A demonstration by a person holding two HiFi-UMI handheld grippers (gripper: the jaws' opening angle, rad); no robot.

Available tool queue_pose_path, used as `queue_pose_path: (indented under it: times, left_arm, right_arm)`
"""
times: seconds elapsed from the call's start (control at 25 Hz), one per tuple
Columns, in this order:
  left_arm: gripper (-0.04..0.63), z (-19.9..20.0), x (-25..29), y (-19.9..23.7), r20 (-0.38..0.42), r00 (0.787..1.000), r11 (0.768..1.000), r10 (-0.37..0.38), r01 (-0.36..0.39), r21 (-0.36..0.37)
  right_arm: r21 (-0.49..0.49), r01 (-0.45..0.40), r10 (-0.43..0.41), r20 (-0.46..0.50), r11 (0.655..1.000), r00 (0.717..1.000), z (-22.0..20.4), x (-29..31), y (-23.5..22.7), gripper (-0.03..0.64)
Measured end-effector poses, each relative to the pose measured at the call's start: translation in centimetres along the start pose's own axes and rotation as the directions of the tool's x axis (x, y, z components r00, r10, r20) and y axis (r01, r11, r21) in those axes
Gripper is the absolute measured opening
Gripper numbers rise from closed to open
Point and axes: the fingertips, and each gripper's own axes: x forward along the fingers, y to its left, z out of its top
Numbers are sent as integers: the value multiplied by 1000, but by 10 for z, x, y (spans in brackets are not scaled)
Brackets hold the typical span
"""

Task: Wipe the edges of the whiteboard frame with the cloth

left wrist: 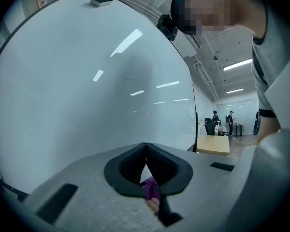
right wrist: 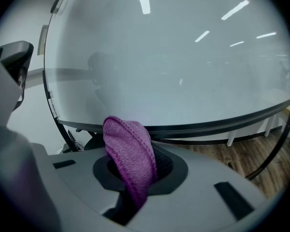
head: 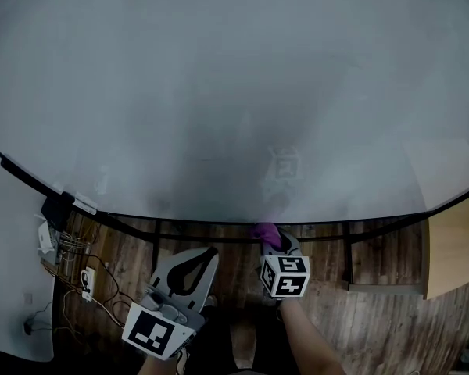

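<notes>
Slippage looks the likeliest trouble at the right tool (right wrist: 140, 172). Its purple knitted cloth (right wrist: 129, 151) is pinched only at a fold, with a loose hump standing above the jaws. A hard drag along a rail could tug it free, or let the bare jaw tips scrape where fabric should rub. That tool is clenched on the cloth, its jaws drawn in as far as the knit allows. The left tool (left wrist: 146, 164) is closed, its tips meeting with nothing between them; the purple glimpsed through its gap is the cloth in the other tool, just beyond. It hangs beside the right tool and touches nothing. The cloth's hump sits right at the lower rail of the thin black frame (head: 180, 220), though actual contact cannot be made out. Above the rail spreads the large white whiteboard (head: 219, 92), bare apart from ceiling-light reflections. Below the rail lies a dark wooden floor (head: 234, 260), with a tangle of cables (head: 86, 280) at the left corner and a pale wooden desk (head: 455, 244) at the right, either of which could catch a careless sweep.
</notes>
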Motion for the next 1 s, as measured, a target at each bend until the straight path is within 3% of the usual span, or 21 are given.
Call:
queue_pose_path:
  times: [1.0]
  left_arm:
    - [17,-3,72,-75,21,1000,1000,-14,13,21]
  right_arm:
    - [-30,32,-32,4,999,999,0,-34,-114,49]
